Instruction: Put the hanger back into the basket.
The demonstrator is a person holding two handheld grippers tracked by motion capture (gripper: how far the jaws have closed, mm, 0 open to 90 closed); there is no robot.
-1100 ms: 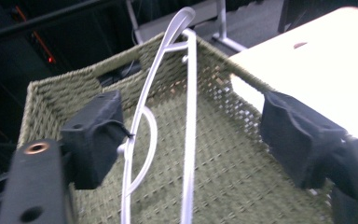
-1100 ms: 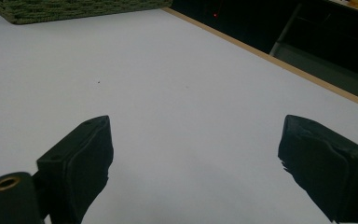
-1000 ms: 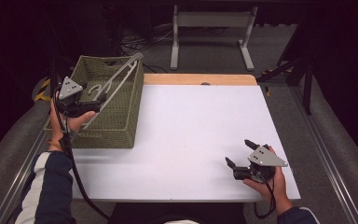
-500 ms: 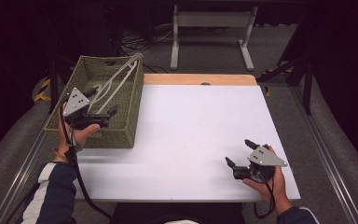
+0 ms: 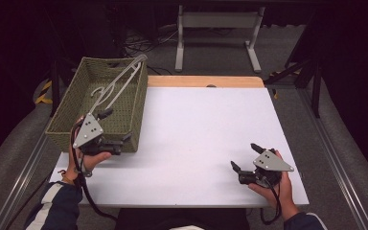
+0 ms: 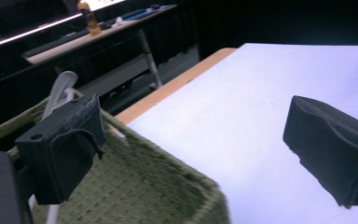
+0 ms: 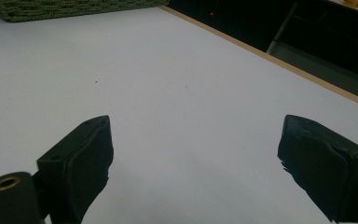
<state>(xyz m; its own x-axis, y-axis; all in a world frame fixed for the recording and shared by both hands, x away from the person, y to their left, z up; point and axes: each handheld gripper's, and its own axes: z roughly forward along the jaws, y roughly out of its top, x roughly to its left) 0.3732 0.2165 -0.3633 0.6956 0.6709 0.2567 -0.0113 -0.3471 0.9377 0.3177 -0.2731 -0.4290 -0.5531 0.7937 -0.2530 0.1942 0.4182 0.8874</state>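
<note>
A green woven basket (image 5: pixel 76 108) stands on the left side of the white table (image 5: pixel 201 124). A pale grey clothes hanger (image 5: pixel 120 84) leans in it, its top poking over the far right rim. My left gripper (image 5: pixel 116 127) hovers at the basket's near right corner. Its jaws have just been opening and now stand open. In the left gripper view, the left gripper (image 6: pixel 191 154) has one jaw over the basket (image 6: pixel 135 186) and the other over the table, gripping nothing; the hanger (image 6: pixel 60 88) rises behind. My right gripper (image 5: pixel 245 157) rests open near the table's front right, empty (image 7: pixel 193 163).
A wooden strip (image 5: pixel 206 81) edges the table's far side. Beyond it stands a metal frame (image 5: pixel 215 19) on the grey floor. Metal rails (image 5: pixel 333 158) run along both sides of the table. In the right gripper view, the basket (image 7: pixel 65 9) lies far off across bare table.
The left gripper has moved from over the basket's left part toward the person, down to its near right corner. The right gripper has stayed put.
</note>
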